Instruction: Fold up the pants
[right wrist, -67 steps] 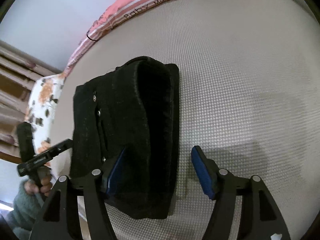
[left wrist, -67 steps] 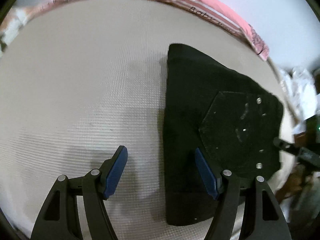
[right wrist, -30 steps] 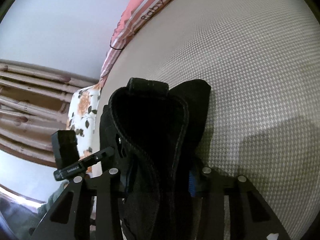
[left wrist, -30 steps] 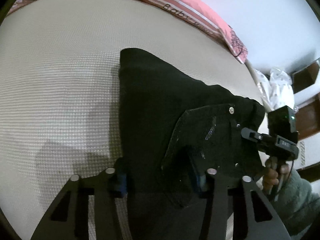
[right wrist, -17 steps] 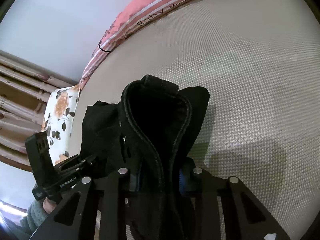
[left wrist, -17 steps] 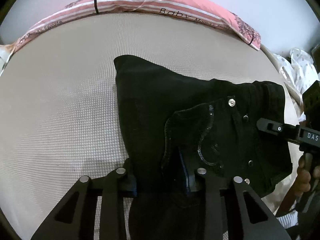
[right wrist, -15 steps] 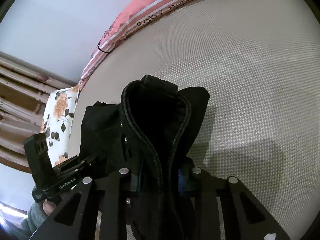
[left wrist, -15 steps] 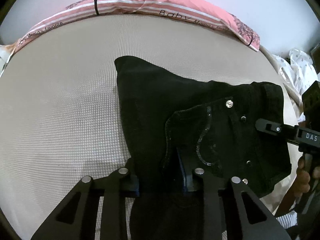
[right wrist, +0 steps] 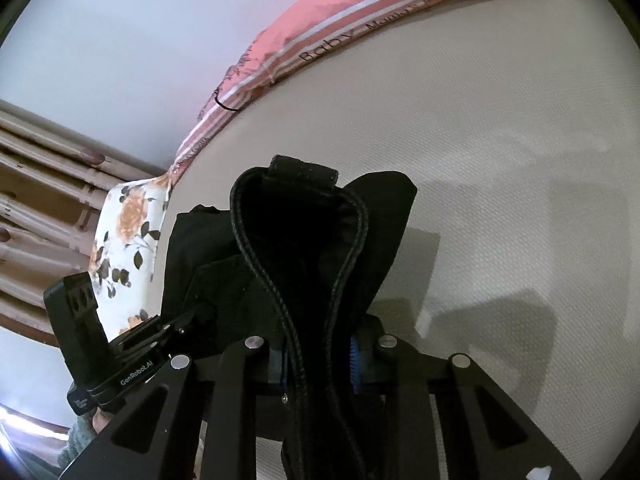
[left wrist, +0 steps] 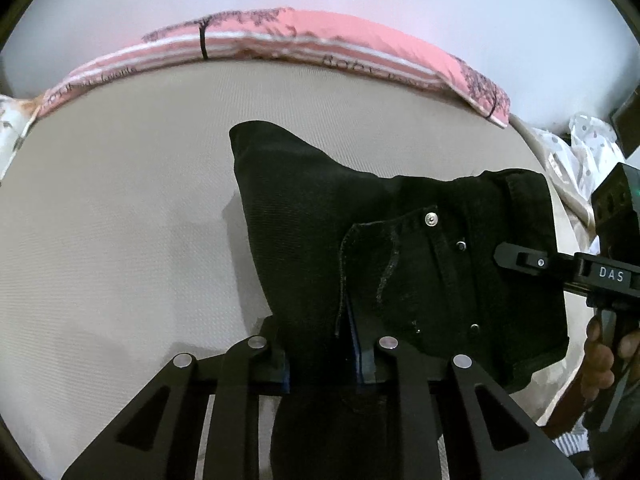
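Note:
The folded black pants [left wrist: 320,208] lie on a beige mattress [left wrist: 120,240], back pocket [left wrist: 400,272] with rivets facing up. My left gripper [left wrist: 320,356] has its jaws closing, and the blue pads press a bunched near edge of the pants. In the right wrist view the pants [right wrist: 304,240] rise in a hump, the stitched waistband and a belt loop [right wrist: 302,172] arching upward. My right gripper [right wrist: 318,360] also has its jaws closing, pinching the waistband end. The near side of the pants hangs lifted off the mattress; the far side still rests on it.
A pink striped pillow [left wrist: 320,44] lines the far edge of the mattress by the white wall. A floral pillow [right wrist: 124,232] and curtains [right wrist: 40,200] are at one end, and a white dotted cloth [left wrist: 576,148] at the other. A hand [left wrist: 600,356] holds the right gripper's handle.
Both grippers went from open beside the flat pants to closed on their near edge. They have since risen, lifting and bunching that edge off the mattress.

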Demonstrator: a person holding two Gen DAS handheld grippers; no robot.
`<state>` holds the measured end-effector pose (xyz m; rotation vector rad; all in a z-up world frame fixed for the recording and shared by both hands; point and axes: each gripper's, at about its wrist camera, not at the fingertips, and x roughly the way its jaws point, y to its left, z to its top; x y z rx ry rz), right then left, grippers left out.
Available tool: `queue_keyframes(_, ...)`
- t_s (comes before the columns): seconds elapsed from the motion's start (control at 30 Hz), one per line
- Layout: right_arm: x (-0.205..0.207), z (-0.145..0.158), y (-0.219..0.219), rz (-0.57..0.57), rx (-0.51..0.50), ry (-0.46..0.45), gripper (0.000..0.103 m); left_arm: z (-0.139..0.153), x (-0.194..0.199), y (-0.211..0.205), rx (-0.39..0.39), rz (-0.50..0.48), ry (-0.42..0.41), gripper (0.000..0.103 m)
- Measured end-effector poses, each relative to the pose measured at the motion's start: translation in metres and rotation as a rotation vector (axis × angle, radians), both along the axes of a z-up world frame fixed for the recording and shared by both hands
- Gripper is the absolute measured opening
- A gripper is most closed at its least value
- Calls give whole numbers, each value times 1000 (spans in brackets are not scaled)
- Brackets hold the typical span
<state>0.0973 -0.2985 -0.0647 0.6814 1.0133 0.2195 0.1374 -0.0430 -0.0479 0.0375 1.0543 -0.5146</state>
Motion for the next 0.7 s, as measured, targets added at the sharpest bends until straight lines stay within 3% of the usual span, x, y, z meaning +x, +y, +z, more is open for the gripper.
queue_keyframes(0.47,97,20,8,38,-13,-54,20,19,83,9,7,42,-82,21)
queue_keyframes(0.7,138,17,6,17,-10,-47,20,15,124,7,18,67,-97,21)
